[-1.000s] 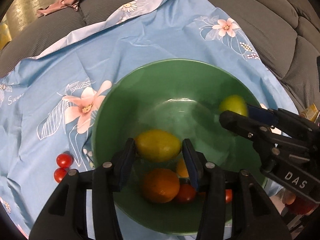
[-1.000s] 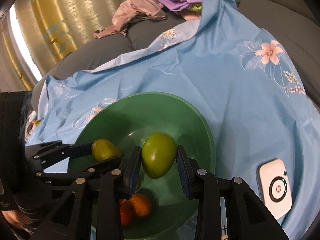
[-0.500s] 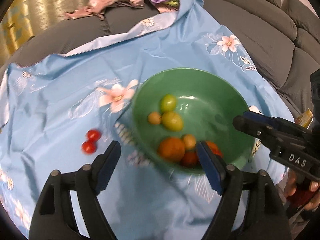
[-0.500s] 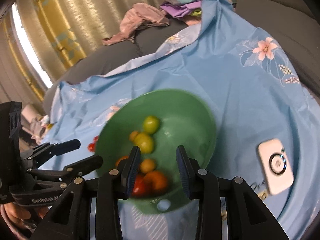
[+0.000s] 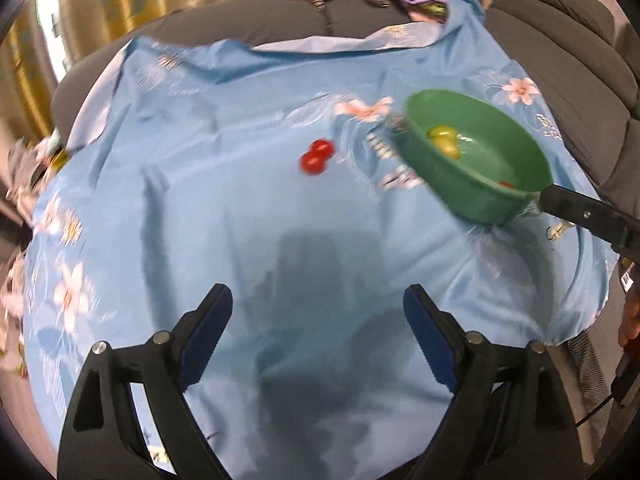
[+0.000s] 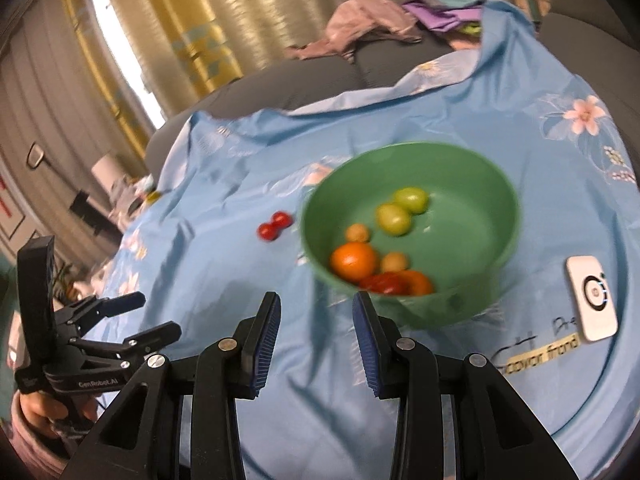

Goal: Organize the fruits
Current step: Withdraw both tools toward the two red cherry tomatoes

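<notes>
Ahead, beyond the right hand-held gripper (image 6: pixel 316 322), sits the fruit bowl (image 6: pixel 496 272).

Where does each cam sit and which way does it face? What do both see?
Left wrist: sits on the left tongs, angled down at the blue cloth; its own two fingers, opening with nothing between them, show at the bottom, a finger of the right tongs at right.
Right wrist: sits on the right tongs, looking down at the green bowl of fruit; its own empty fingers show, the left tongs and a hand at left.
Shared: bowl, cloth, two red tomatoes.
</notes>
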Available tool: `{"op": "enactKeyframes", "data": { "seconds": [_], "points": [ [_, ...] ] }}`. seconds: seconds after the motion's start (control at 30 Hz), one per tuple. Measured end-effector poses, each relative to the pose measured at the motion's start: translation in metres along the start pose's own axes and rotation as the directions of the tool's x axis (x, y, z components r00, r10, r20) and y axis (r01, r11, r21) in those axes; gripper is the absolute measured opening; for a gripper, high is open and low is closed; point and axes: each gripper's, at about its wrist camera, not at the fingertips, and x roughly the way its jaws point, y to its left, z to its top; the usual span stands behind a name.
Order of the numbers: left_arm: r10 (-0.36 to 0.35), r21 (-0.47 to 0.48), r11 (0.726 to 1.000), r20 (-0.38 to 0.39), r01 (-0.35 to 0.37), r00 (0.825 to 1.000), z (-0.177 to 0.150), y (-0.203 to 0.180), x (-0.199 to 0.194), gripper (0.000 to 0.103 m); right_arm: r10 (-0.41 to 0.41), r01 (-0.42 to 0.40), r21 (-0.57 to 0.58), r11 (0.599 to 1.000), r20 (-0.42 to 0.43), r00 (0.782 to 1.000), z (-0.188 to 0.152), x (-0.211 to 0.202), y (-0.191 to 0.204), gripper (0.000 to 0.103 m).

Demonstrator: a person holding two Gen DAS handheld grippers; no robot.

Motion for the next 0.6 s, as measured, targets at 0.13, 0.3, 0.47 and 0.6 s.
{"op": "enactKeyframes", "data": {
  "seconds": [0.13, 0.3, 0.47, 0.6],
  "points": [
    [-0.008, -0.064, 0.998, -0.020, 0.007, 1.000, -0.017, 0.022, 0.000, 0.088, 0.028, -0.030, -0.049, 0.998, -0.042, 0.999, -0.005, 0.013, 0.025, 0.038],
    [-0.016, -0.111, 0.994, -0.029, 0.013, 0.999, -0.032, 0.040, 0.003, 0.088, 0.039, -0.048, -0.089, 0.995, -0.102, 0.994, -0.008, 0.036, 0.050, 0.038],
    [-0.034, -0.143, 0.989, -0.025, 0.030, 0.999, -0.041, 0.053, 0.004, 0.088, 0.038, -0.052, -0.101, 0.994, -0.143, 0.989, -0.008, 0.059, 0.066, 0.038],
    [-0.063, -0.165, 0.984, -0.013, 0.060, 0.998, -0.042, 0.063, 0.005, 0.088, 0.034, -0.048, -0.088, 0.995, -0.156, 0.987, -0.002, 0.075, 0.071, 0.038]
  ]
}}
